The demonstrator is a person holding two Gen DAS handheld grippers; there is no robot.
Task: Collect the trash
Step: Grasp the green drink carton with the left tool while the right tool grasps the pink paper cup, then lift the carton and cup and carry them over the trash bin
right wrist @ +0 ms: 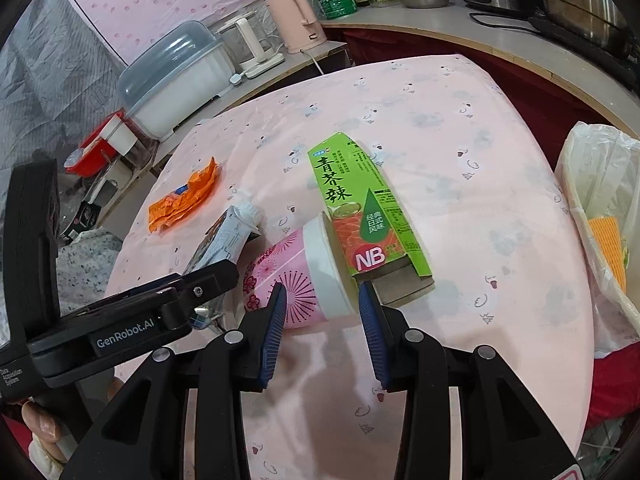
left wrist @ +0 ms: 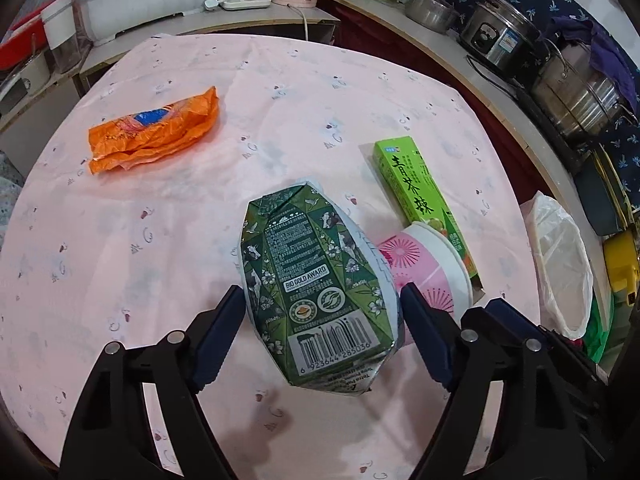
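A crushed green milk carton (left wrist: 320, 280) lies tilted on the pink tablecloth, its top resting over a pink paper cup (left wrist: 420, 268). My left gripper (left wrist: 320, 294) straddles the carton, and both fingertips touch its widest sides. In the right wrist view the cup (right wrist: 296, 280) lies on its side with its white rim against a green box (right wrist: 360, 208). My right gripper (right wrist: 322, 294) hovers just in front of that rim, jaws partly open and holding nothing. The carton (right wrist: 228, 236) shows there behind the left gripper's finger (right wrist: 208, 276). An orange wrapper (left wrist: 152, 132) lies at the far left.
A basket lined with a white bag (left wrist: 560, 264) stands off the table's right edge and holds something orange (right wrist: 608, 240). Counters with pots (left wrist: 572, 96), a pink kettle (right wrist: 296, 16) and a covered dish rack (right wrist: 176, 76) ring the table. A hand (right wrist: 40, 424) grips the left tool.
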